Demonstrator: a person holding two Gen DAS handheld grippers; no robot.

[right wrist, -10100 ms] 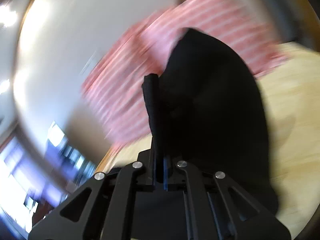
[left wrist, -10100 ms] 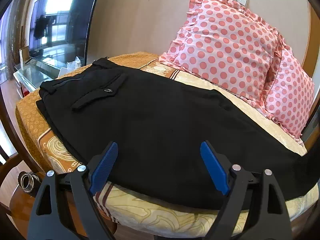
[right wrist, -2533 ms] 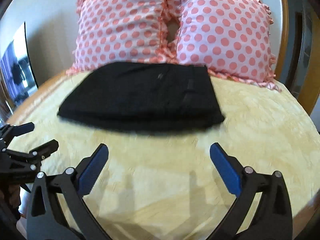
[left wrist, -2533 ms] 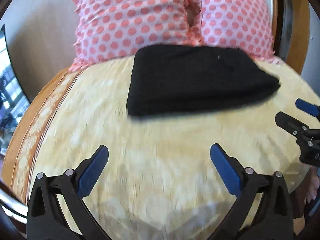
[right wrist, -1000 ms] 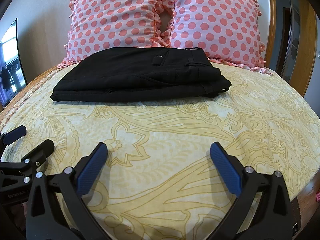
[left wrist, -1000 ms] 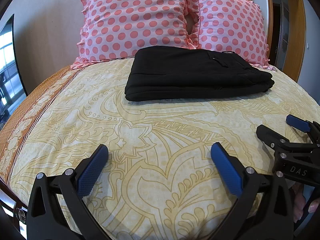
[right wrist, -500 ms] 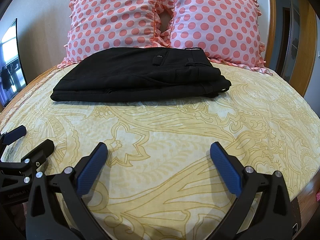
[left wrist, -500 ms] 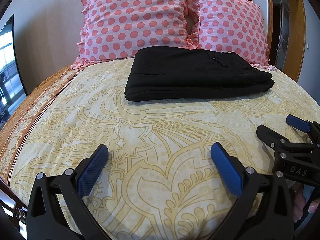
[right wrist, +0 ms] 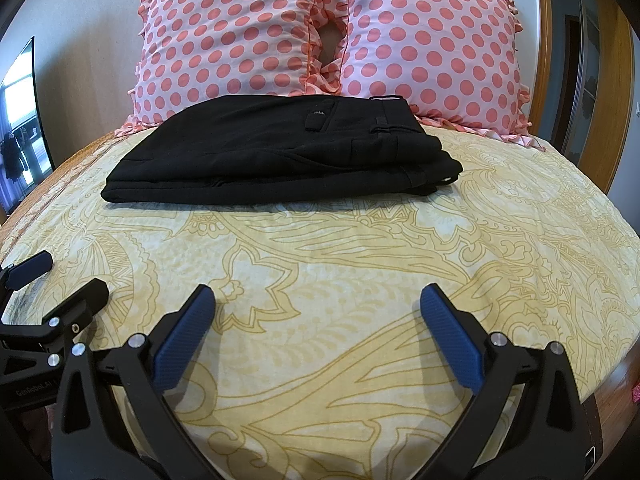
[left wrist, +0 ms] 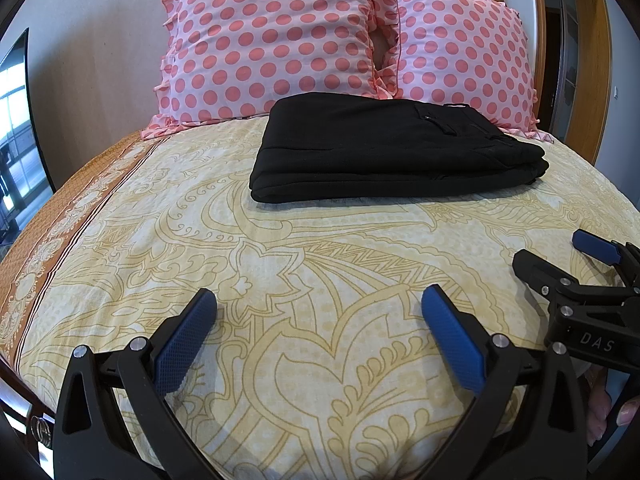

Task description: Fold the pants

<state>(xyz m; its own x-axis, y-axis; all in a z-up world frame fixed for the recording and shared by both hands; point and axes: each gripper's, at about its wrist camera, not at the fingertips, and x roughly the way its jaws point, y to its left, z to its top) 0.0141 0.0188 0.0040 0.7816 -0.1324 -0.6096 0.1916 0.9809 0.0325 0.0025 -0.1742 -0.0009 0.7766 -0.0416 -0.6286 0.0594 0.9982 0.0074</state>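
The black pants [left wrist: 384,152] lie folded in a flat rectangular stack on the yellow patterned bedspread [left wrist: 280,272], just in front of the pillows; they also show in the right wrist view [right wrist: 288,152]. My left gripper [left wrist: 318,308] is open and empty, near the bed's front edge, well back from the pants. My right gripper [right wrist: 318,306] is open and empty, also near the front edge. The right gripper shows at the right of the left wrist view [left wrist: 560,264]. The left gripper shows at the left of the right wrist view [right wrist: 56,280].
Two pink polka-dot pillows [left wrist: 280,44] [right wrist: 432,40] lean against the wall behind the pants. A wooden headboard post [left wrist: 600,60] stands at the right. A dark TV screen [left wrist: 16,120] is at the far left. An orange bedspread border [left wrist: 68,216] runs along the left edge.
Ten seconds ago the pants lay spread out and my right gripper held part of them. Now they are folded by the pillows. Nothing has moved in the last second.
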